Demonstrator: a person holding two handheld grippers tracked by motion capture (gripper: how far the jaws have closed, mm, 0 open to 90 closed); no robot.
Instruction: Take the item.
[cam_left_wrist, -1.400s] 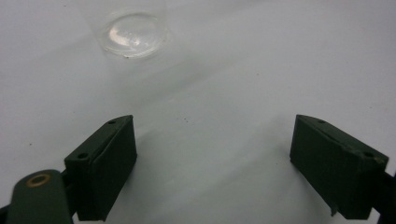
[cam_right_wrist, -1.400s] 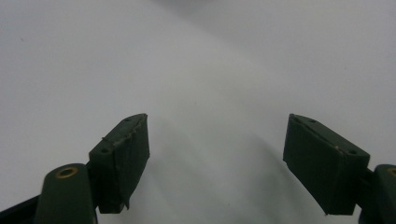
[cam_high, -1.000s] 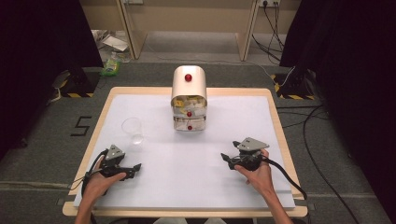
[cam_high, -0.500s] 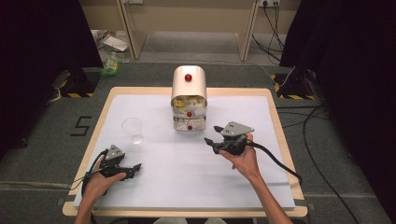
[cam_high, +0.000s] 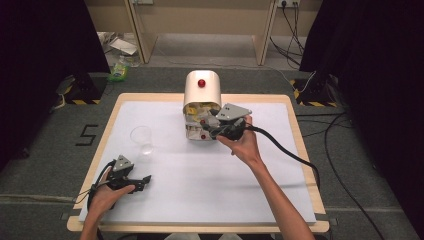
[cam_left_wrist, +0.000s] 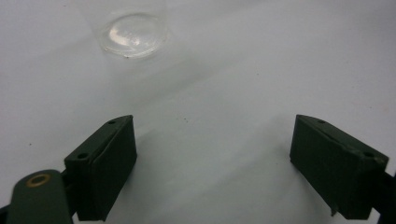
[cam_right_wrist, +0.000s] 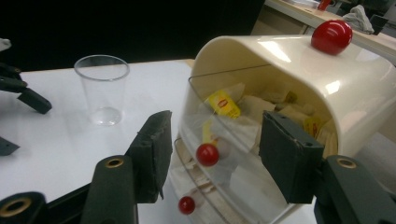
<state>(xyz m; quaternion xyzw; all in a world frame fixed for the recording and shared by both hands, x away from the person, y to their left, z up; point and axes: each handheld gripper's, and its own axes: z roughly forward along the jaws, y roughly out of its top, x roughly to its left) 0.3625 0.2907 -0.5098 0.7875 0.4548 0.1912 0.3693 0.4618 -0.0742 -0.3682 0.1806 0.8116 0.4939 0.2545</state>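
A: While the left gripper (cam_high: 142, 179) is rested on the desk (cam_high: 260, 200) with its jaws wide apart on nothing, well to the near left of the dispenser (cam_high: 201, 95), could anything be upset on that side?

B: Little. The clear cup (cam_high: 141, 139) is stood between that gripper and the dispenser, apart from both, and would be toppled only if the gripper were swung forward carelessly.

A: And at the dispenser itself?

B: The tea bags (cam_right_wrist: 223, 103) are kept behind its clear flap, in the cream housing at the far middle of the desk. The upper red knob (cam_right_wrist: 207, 154) is framed by the jaws of the right gripper (cam_high: 209, 129), which are held apart at the dispenser's front; nothing is clamped yet.

A: So what could go wrong?

B: If the jaws are closed off-centre, the small round knob may be squeezed out sideways. If the pull is made too hard or upward, the light housing could be dragged or tipped forward, since it is not steadied by anything.

A: And the lower red knob (cam_right_wrist: 186, 205)?

B: It sits just beneath, so it could be caught by mistake.
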